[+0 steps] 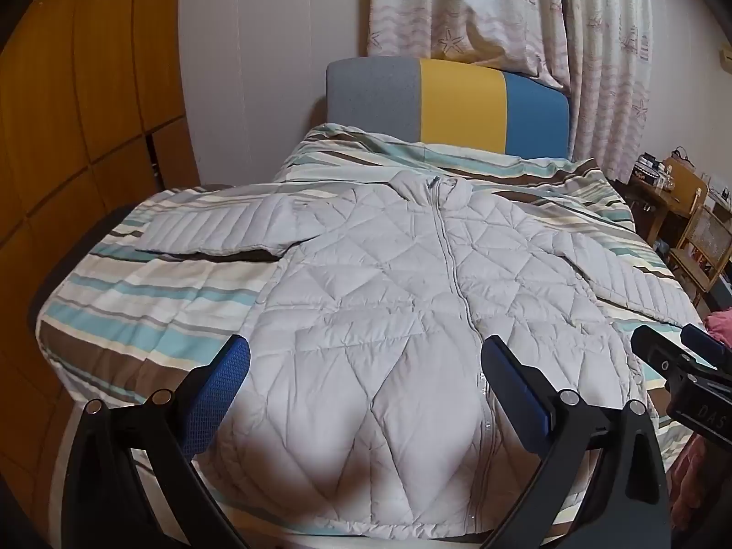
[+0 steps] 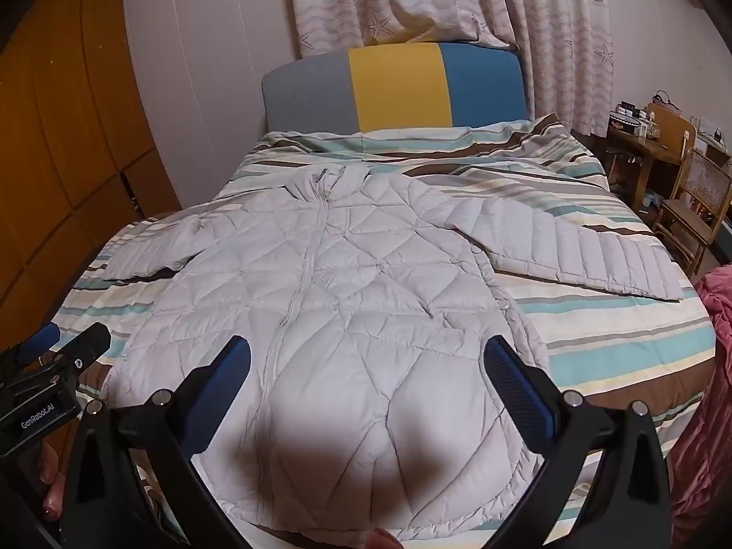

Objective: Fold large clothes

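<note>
A light grey quilted puffer jacket [image 1: 389, 297] lies flat and zipped up on the striped bed, collar toward the headboard, both sleeves spread out sideways. It also shows in the right wrist view [image 2: 357, 302]. My left gripper [image 1: 366, 357] is open and empty, held above the jacket's lower half. My right gripper [image 2: 366, 357] is open and empty, also above the lower half, nearer the jacket's right side. The right gripper shows at the right edge of the left wrist view [image 1: 677, 357]. The left gripper shows at the left edge of the right wrist view [image 2: 59, 343].
The bed has a striped cover [image 1: 151, 302] and a grey, yellow and blue headboard [image 1: 457, 105]. A wooden wardrobe [image 1: 82, 114] stands left. A wooden chair [image 2: 695, 201] and a cluttered desk [image 2: 640, 137] stand right. A pink cloth [image 2: 713, 320] lies at the bed's right edge.
</note>
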{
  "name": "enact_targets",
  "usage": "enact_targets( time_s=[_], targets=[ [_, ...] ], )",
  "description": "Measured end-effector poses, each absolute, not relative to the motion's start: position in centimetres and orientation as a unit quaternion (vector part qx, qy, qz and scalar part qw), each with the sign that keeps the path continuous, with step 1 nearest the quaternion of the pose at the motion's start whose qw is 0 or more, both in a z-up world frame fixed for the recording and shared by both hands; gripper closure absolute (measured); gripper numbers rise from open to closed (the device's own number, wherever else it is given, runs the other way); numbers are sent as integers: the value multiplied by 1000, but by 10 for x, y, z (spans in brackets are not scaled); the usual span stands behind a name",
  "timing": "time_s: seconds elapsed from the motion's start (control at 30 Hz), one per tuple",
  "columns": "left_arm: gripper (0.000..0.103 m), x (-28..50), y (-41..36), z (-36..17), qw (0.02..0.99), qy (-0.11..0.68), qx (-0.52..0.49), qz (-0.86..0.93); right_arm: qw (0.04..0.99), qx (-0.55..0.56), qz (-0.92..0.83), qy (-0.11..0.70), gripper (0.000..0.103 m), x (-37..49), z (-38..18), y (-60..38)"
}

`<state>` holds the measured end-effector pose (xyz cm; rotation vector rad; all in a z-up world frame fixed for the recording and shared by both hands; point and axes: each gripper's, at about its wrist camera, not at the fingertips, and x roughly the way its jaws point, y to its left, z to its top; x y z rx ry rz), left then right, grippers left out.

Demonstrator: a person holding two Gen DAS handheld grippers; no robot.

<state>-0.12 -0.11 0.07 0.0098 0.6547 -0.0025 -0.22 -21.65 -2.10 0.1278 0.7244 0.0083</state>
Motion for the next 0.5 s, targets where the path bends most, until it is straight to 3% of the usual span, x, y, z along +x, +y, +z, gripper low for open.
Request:
enact_targets(
  time_s=[0.5],
  targets=[
    [3,-3,-1,-2,944,329,-1,-8,935,64,2,349,2,-3,-19,-219]
  ],
)
